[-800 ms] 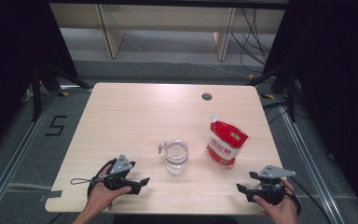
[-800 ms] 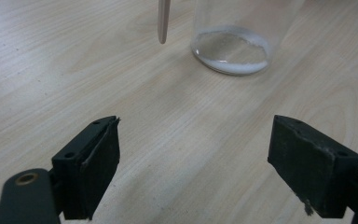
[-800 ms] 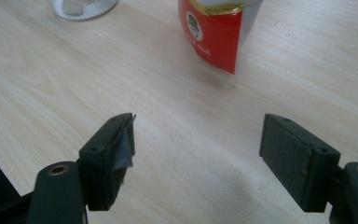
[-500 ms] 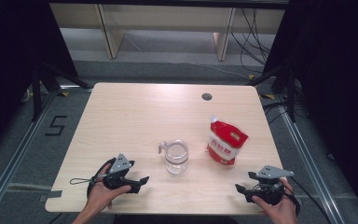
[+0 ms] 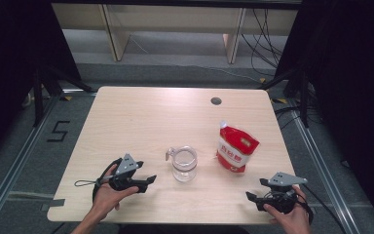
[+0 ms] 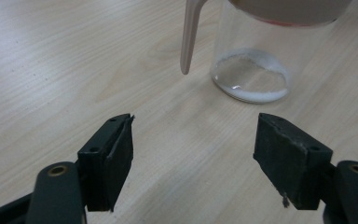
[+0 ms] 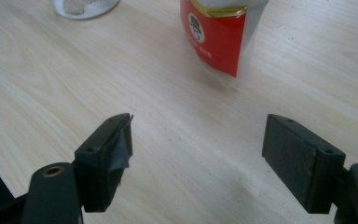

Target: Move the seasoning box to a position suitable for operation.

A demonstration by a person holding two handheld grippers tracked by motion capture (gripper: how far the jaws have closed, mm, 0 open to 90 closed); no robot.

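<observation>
We see the jug point(image 5: 184, 165) mid-counter point(image 5: 141, 117), a little white powder in its base, the red pouch point(image 5: 235, 148) upright just beside it. The left gripper point(image 5: 146, 183) and right gripper point(image 5: 254, 197) rest near the front edge, fingers apart and empty. We judge the approach not yet begun; next, each must reach its object.

— What runs out of frame? — In the left gripper view the top edge cuts off the glass pitcher point(image 6: 251, 70) above its base; in the right gripper view the red pouch point(image 7: 214, 32) loses its top.
— The pouch's print? — Too small to read from above.
</observation>
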